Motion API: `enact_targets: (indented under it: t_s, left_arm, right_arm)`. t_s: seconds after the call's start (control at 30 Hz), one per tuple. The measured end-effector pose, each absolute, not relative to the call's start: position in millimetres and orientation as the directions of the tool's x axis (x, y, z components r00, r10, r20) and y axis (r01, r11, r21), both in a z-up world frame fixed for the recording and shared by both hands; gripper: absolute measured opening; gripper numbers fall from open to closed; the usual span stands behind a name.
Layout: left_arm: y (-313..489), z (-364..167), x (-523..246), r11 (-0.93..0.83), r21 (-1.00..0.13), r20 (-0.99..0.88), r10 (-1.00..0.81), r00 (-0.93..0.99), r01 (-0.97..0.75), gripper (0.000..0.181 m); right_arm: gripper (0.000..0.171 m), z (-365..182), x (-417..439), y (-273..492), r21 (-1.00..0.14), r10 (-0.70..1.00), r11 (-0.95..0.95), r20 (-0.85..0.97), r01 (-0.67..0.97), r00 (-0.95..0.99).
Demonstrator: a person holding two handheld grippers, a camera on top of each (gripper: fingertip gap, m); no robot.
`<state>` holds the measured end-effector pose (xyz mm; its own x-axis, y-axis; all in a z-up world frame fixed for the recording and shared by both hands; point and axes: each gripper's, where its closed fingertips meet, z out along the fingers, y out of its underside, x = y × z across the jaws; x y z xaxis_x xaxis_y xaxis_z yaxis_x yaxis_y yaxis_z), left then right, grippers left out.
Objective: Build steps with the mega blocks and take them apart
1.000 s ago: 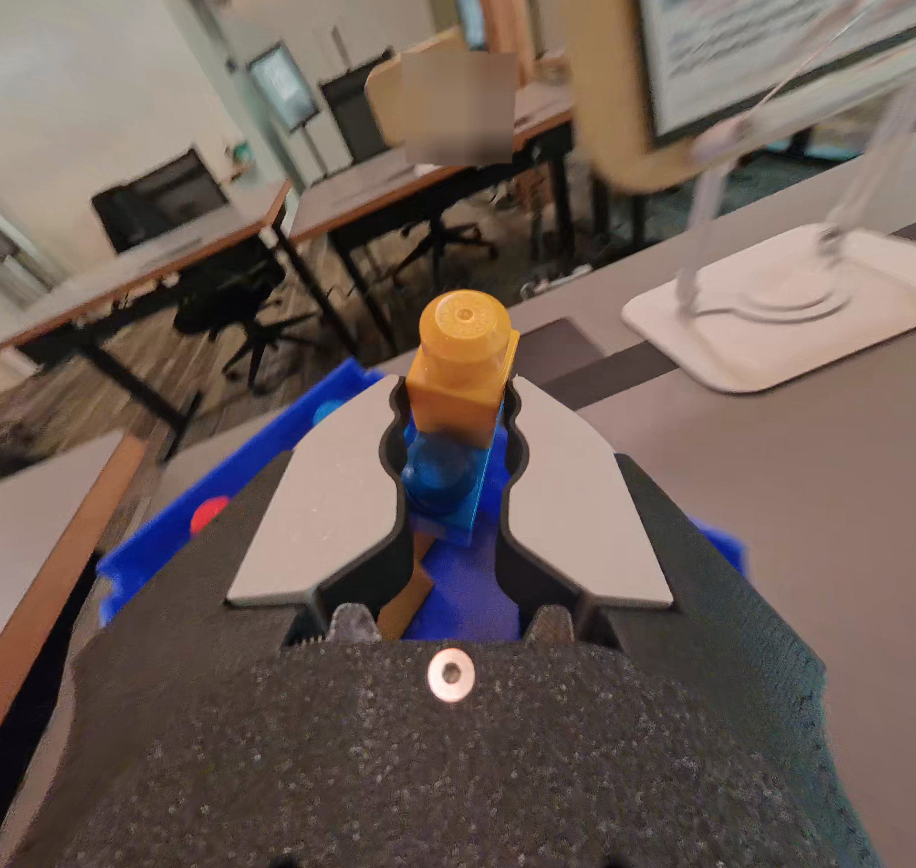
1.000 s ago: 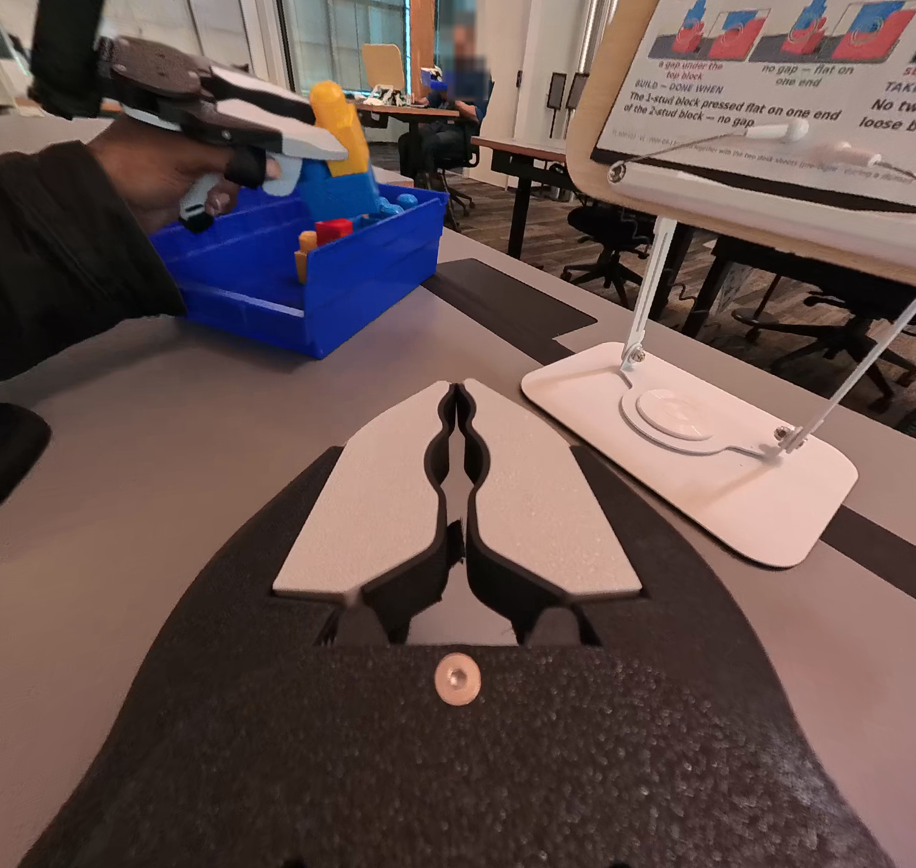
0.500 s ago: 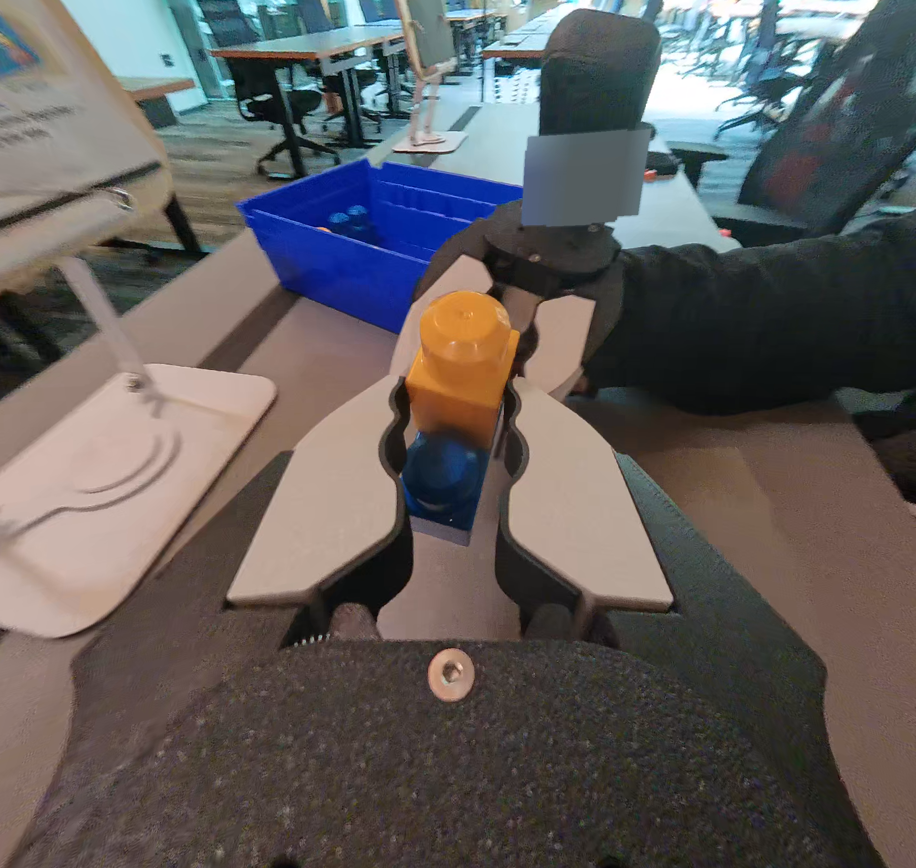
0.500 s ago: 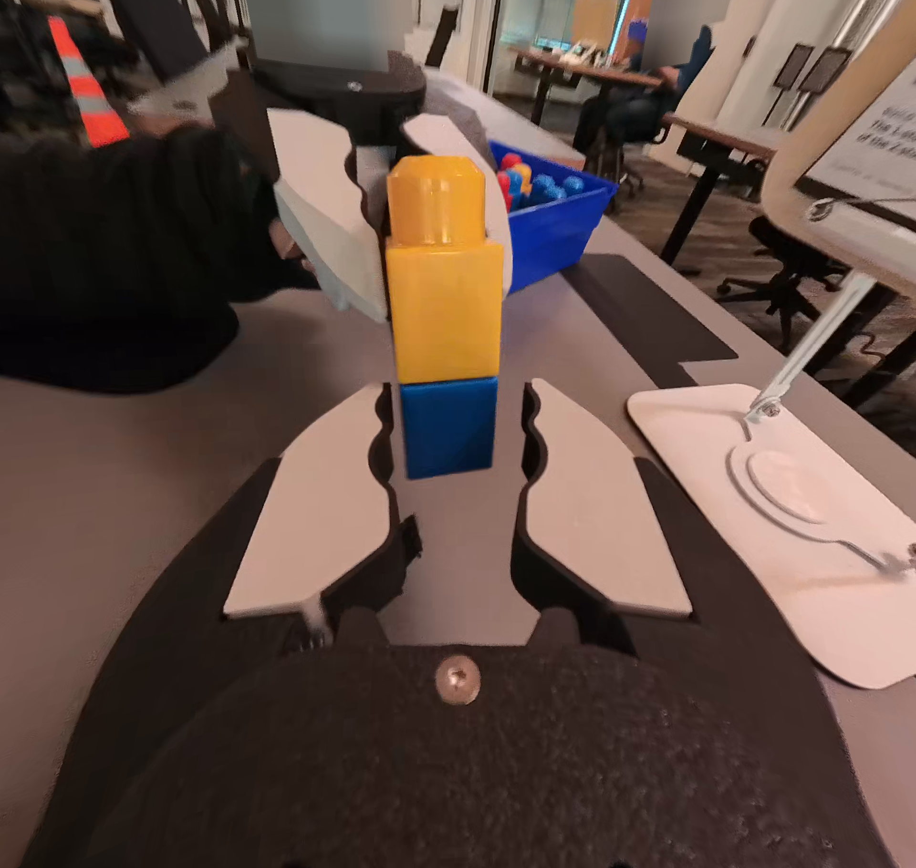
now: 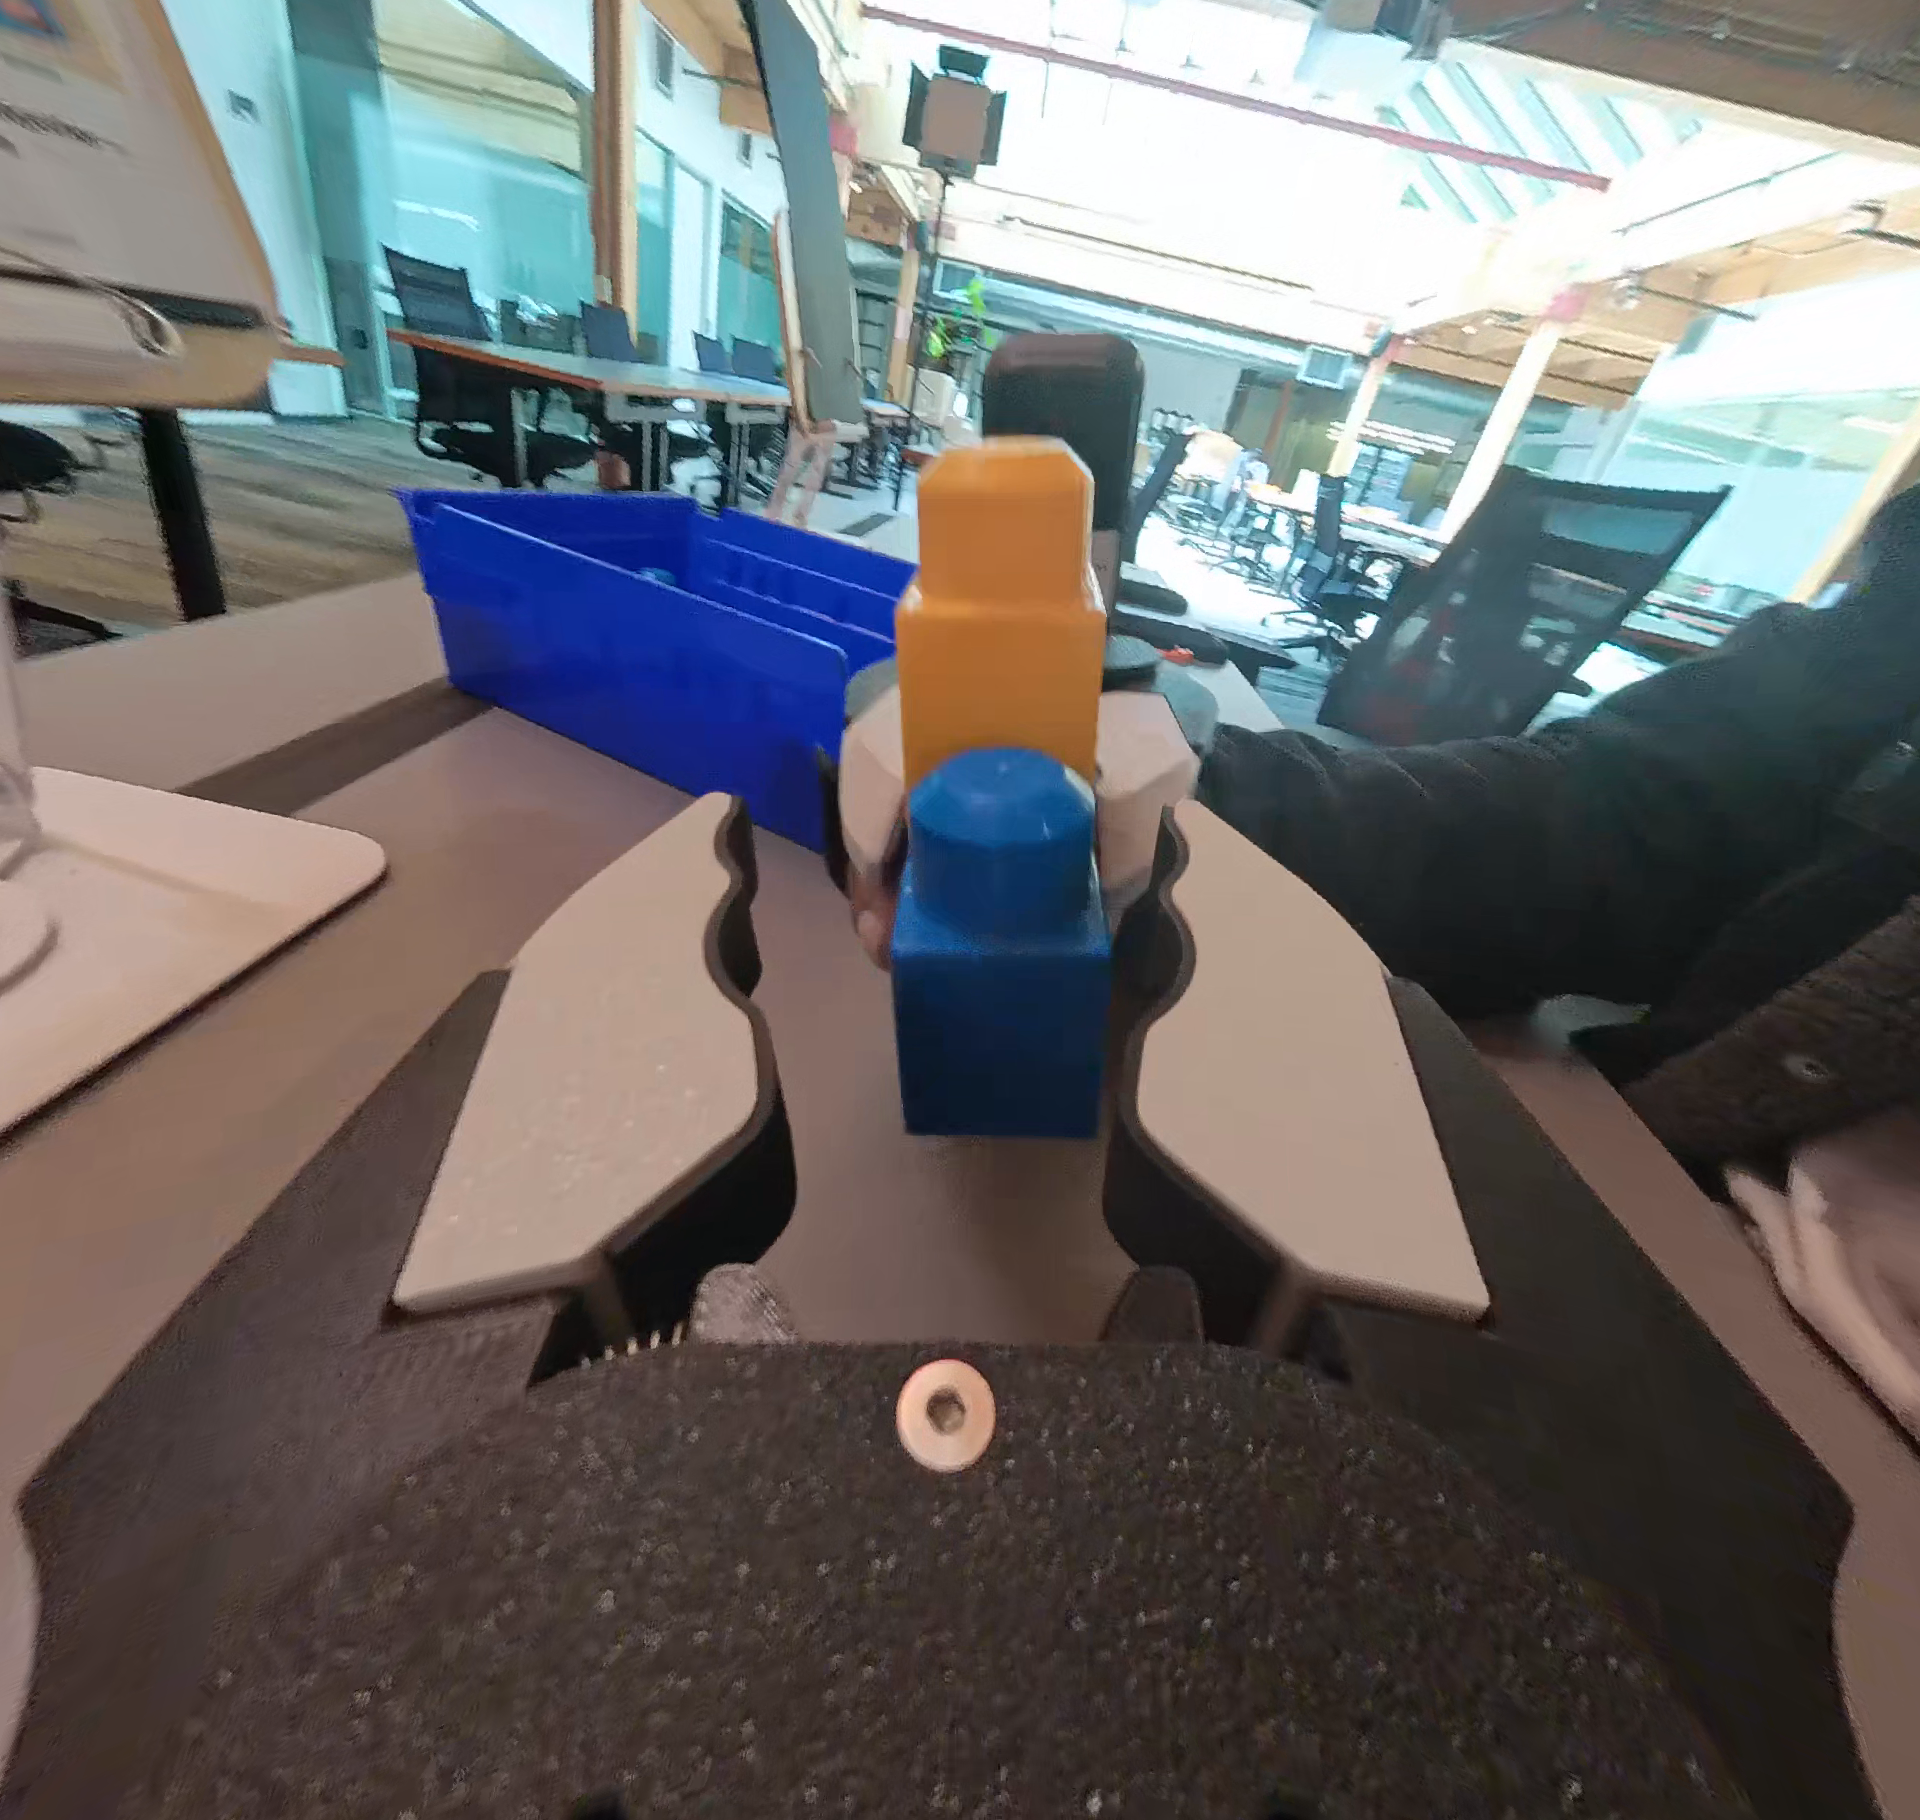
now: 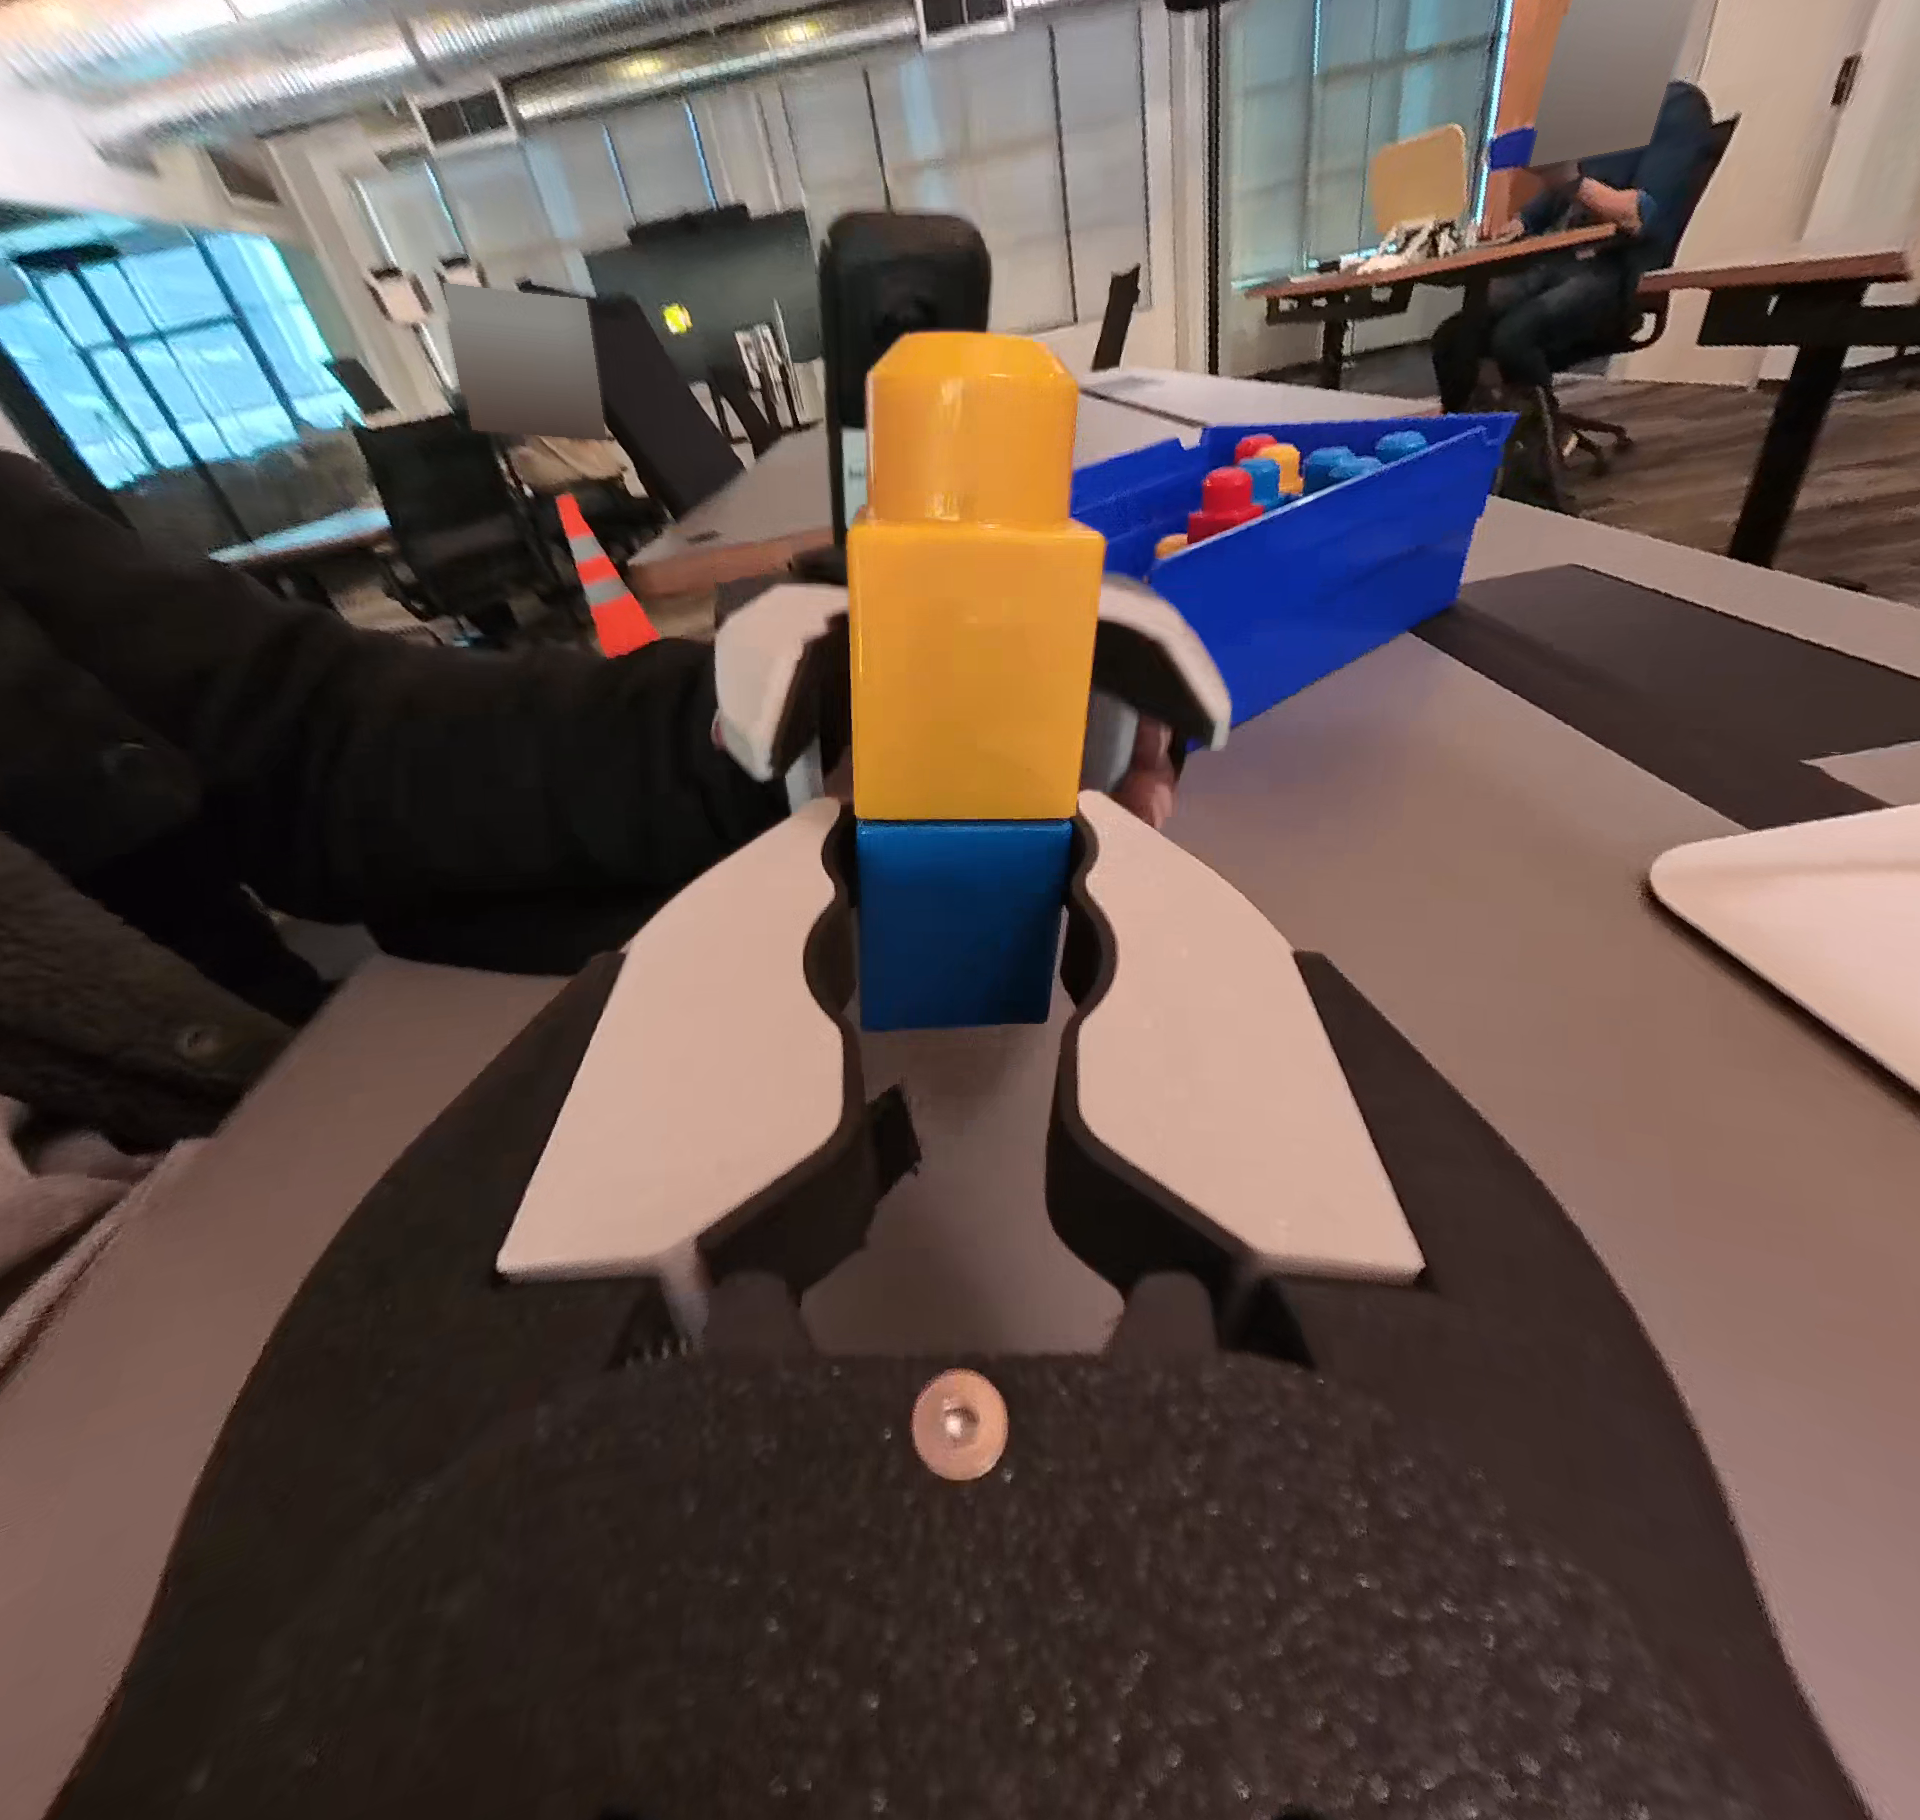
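Observation:
A step of two blocks stands between my grippers: a yellow one-stud block (image 5: 997,669) (image 6: 966,669) pressed on the far end of a blue two-stud block (image 5: 997,1022) (image 6: 961,929). My right gripper (image 6: 961,825) is shut on the blue block, one finger on each side, low over the grey table. My left gripper (image 5: 951,820) is open, its fingers spread on either side of the blue block's free-stud end without gripping it. I cannot tell whether the blue block touches the table.
A blue bin (image 5: 644,669) (image 6: 1320,575) with several loose blocks (image 6: 1247,492) stands behind the grippers. A white stand base (image 5: 156,918) (image 6: 1818,939) lies to one side. Dark sleeves (image 5: 1507,835) (image 6: 364,752) reach in from the other side. Left and right tips are no more than a few centimetres apart.
My left gripper carried the yellow-and-blue step from over the bin to the right gripper, then opened. My right gripper opened and then shut on the blue block.

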<state>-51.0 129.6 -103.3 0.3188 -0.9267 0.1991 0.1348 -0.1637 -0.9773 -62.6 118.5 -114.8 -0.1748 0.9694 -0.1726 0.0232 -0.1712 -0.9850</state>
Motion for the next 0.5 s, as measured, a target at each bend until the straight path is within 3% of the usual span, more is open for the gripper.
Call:
enact_targets:
  t_s: [0.5]
  left_arm:
    - [119,-120,-48,-0.168,-0.985,0.172,-0.935,0.309,0.041,0.038]
  right_arm:
    - [0.036,-105,-53,122,-0.971,0.961,-0.235,-0.224,-0.052,-0.161]
